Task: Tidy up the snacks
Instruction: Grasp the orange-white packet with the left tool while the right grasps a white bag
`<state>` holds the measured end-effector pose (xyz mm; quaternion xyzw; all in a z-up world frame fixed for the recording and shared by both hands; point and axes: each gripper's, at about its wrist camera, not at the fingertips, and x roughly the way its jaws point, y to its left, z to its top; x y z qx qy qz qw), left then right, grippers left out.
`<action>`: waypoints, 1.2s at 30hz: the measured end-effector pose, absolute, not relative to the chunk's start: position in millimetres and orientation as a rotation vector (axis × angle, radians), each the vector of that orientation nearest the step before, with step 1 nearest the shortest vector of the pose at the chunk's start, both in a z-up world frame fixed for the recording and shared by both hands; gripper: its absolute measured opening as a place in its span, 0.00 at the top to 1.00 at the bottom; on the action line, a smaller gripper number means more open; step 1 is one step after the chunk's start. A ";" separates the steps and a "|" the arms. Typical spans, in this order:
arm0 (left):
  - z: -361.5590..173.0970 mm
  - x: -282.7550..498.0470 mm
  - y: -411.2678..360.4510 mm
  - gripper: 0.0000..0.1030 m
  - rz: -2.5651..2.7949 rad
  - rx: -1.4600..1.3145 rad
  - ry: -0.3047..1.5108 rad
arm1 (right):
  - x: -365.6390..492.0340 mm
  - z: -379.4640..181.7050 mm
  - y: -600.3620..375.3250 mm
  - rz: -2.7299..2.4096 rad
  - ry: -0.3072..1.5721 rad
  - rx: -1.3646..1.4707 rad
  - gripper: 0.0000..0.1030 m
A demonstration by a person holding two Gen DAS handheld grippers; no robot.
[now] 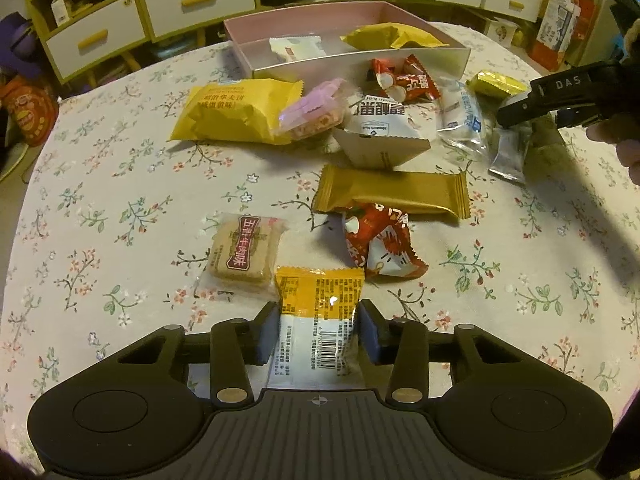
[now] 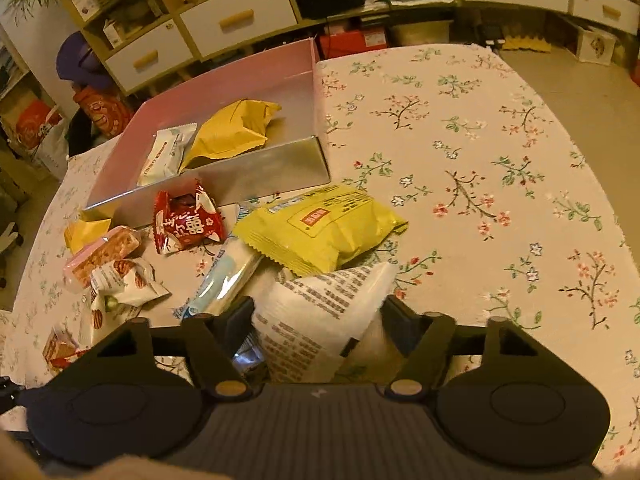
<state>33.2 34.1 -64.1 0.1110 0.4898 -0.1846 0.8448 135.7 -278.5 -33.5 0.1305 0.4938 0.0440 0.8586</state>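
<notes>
My left gripper [image 1: 318,314] is shut on a yellow and white snack packet [image 1: 320,292] with a barcode; both pads press on its sides near the front of the table. My right gripper [image 2: 318,312] holds a white packet with printed text [image 2: 312,336], which fills the gap between its pads. In the left wrist view the right gripper [image 1: 510,116] is at the far right, over crinkled clear and silver wrappers. The pink box [image 1: 352,64] stands at the back with a white packet [image 2: 166,156] and a yellow packet [image 2: 232,128] inside.
Loose snacks lie on the floral tablecloth [image 1: 120,220]: a biscuit pack [image 1: 246,254], a red packet [image 1: 380,244], a gold bar [image 1: 392,190], a large yellow bag [image 1: 236,112] and another yellow bag [image 2: 320,228]. Cabinets with white drawers [image 1: 200,0] stand behind the table.
</notes>
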 end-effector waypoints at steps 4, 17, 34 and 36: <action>-63.7 32.4 32.9 0.64 -0.379 0.229 1.031 | 135.7 -32.4 -277.6 0.096 1.035 0.271 0.49; -44.3 33.6 32.8 0.65 -0.380 0.151 0.996 | 130.2 -8.0 -283.0 0.131 1.029 0.313 0.50; -16.3 37.2 30.4 0.65 -0.373 0.075 0.920 | 127.0 17.9 -268.8 0.184 0.997 0.304 0.51; -12.1 40.2 28.8 0.65 -0.372 0.064 0.908 | 129.8 21.8 -269.0 0.178 0.984 0.319 0.51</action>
